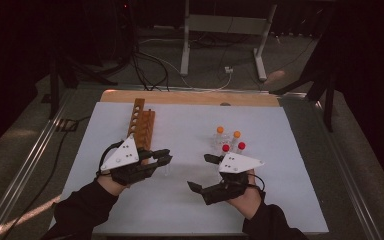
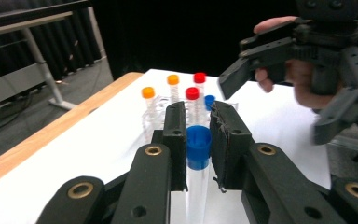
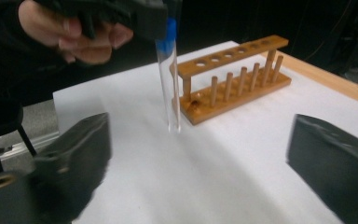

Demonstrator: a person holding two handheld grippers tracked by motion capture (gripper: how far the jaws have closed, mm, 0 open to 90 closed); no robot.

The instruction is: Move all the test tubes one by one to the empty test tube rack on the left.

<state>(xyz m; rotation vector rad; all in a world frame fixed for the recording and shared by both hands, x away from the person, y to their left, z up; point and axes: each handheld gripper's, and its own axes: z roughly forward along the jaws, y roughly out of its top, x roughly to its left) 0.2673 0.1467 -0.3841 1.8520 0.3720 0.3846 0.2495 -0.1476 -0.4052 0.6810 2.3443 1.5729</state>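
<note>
On the white mat (image 1: 280,200) covering the table, a wooden test-tube rack (image 1: 141,125) stands at the left rear, its row of holes running away from the person. Just in front of it the left gripper (image 1: 166,158) is clamped on a clear tube with a blue cap (image 2: 198,145) — in the left gripper view the two black jaws press the cap from either side, and in the right gripper view the tube hangs upright, its rounded tip above the mat just beside the rack's near end. Right of centre stands a cluster of capped tubes (image 1: 228,141), two orange at the back, two red nearer. Just in front of them the right gripper (image 1: 200,172) hovers with its jaws spread wide — nothing between them.
</note>
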